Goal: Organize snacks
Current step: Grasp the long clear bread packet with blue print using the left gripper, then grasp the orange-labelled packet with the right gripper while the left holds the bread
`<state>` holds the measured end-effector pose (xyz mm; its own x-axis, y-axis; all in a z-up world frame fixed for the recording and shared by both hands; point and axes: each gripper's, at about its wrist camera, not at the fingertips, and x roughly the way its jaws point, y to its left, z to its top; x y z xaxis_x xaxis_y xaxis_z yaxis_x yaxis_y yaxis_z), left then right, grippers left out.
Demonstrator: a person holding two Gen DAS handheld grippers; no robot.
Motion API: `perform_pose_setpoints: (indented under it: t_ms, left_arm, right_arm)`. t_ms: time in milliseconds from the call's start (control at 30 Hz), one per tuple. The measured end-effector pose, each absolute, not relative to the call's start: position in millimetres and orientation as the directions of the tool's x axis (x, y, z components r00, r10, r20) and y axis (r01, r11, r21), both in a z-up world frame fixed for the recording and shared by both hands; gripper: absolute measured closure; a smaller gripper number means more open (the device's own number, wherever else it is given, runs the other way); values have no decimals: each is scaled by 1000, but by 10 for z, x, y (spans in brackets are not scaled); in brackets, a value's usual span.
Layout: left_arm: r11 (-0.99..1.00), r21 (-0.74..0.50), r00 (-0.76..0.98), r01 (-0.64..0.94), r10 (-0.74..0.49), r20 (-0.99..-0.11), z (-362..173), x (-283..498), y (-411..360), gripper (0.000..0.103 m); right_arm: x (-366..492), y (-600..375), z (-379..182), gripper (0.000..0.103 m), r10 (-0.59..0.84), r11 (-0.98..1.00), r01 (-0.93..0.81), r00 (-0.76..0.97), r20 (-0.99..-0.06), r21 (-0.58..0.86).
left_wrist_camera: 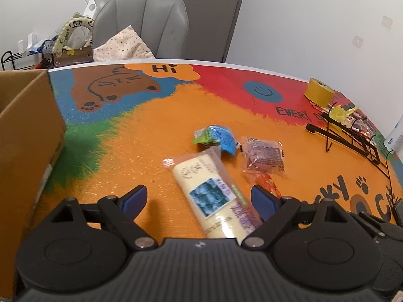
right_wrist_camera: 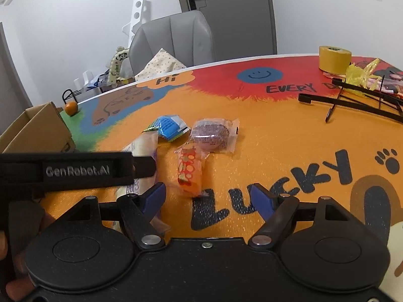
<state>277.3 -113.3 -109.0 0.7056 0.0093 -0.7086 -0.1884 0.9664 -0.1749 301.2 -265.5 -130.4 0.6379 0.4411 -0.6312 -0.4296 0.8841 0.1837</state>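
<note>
Several wrapped snacks lie on the colourful table mat. A long cream packet (left_wrist_camera: 214,191) with a blue label lies slantwise between the fingers of my left gripper (left_wrist_camera: 200,197), which stands wide open; its left pad is well clear of the packet. Beyond it lie a blue-green packet (left_wrist_camera: 219,138) and a purple snack in clear wrap (left_wrist_camera: 264,156). My right gripper (right_wrist_camera: 209,196) is open over the mat, with a small orange-red packet (right_wrist_camera: 189,171) just ahead of its gap. The cream packet (right_wrist_camera: 143,146) is partly hidden behind the left gripper's black strap (right_wrist_camera: 75,171).
A cardboard box (left_wrist_camera: 25,125) stands at the table's left edge, a small orange fruit (right_wrist_camera: 71,107) behind it. A black wire rack (right_wrist_camera: 352,100) with yellow wrappers and a yellow tape roll (right_wrist_camera: 333,59) sit at the far right. A grey chair (left_wrist_camera: 141,25) stands beyond the table.
</note>
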Motion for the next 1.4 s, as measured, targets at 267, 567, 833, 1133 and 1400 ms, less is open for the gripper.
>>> perform_pose_setpoints:
  t_ms: [267,567,833,1133,1400]
  left_arm:
    - [958,-193,702,-211,11,-712,-1112,2803,-1082,14]
    - [960,-202,692,-195,-11,-722,-1167,2848,-1178,15]
    - [973,-146,690,-180,19,-724,-1177,2821,-1170,64]
    - [965,-179,703,-193,8,-712,-1120,2737,-912,72]
    - [958,-202,713,-204,4,-701,-1081,2706,-771,72]
  right_arm:
    - [3076,-2683,-1322,83,454,883,-414,640,-620,220]
    - [3048,-2946,-1315,103,458,888,-363,637,-620,283]
    - [3101,-2903,-1264,76,450,893,-348,653,-609,286]
    - [3181,-2673,-1226,56,459,888,-354,653,-602,294]
    - [3315,-2465,-1299,63,420,906,-335,648,-635,257]
